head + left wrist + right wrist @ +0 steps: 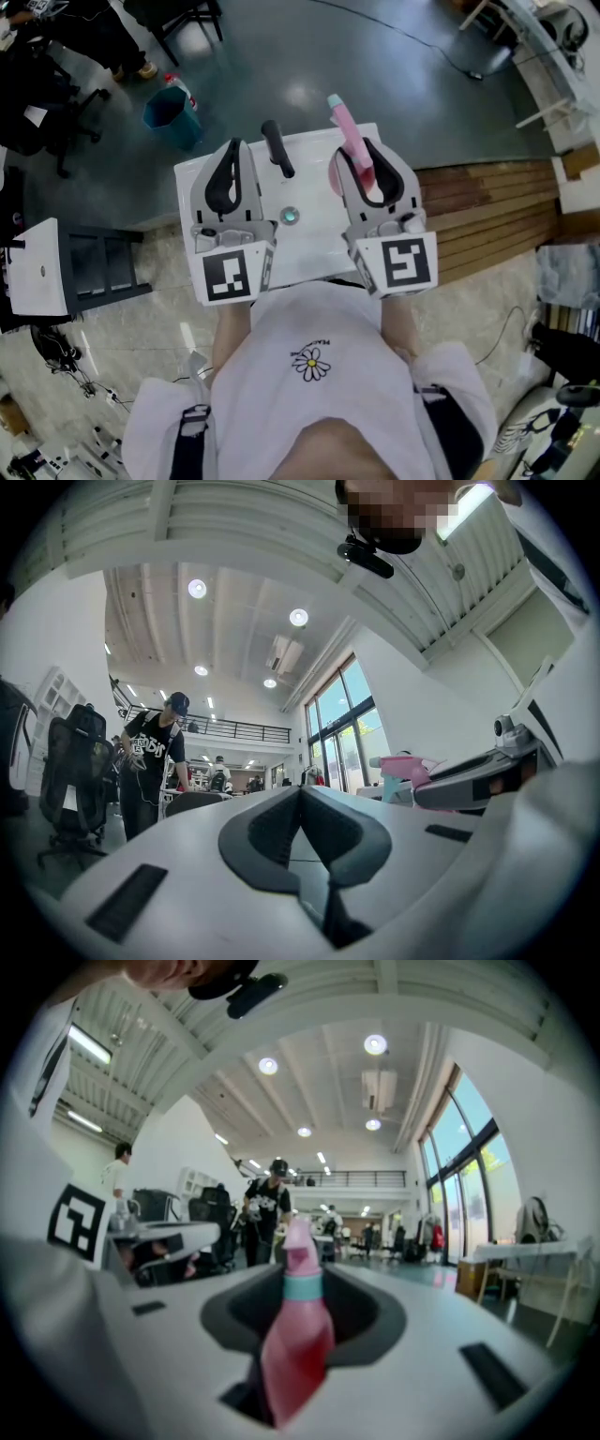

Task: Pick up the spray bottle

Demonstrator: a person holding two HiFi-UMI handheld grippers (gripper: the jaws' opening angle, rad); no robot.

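We had the bottle (350, 137) clamped in the right fingers (367, 1318), which stood partly open because its pink body filled the gap between them. It lay along the fingers with its head pointing away from us, over the far right corner of the surface (309, 246) and past the far edge. We judged this a carrying hold, with the pick-up itself done, though no view showed a gap under the bottle. The left fingers (267, 841) were pressed together on nothing and hung beside the right ones, over the left half of the surface; that looked like an idle hand waiting out of the way. Only the head view showed the surface, with a black tool (277, 150) near its far edge. The right gripper view alone showed the pads bearing on the bottle's body below its teal collar. The left gripper view showed the bottle's head from the side.
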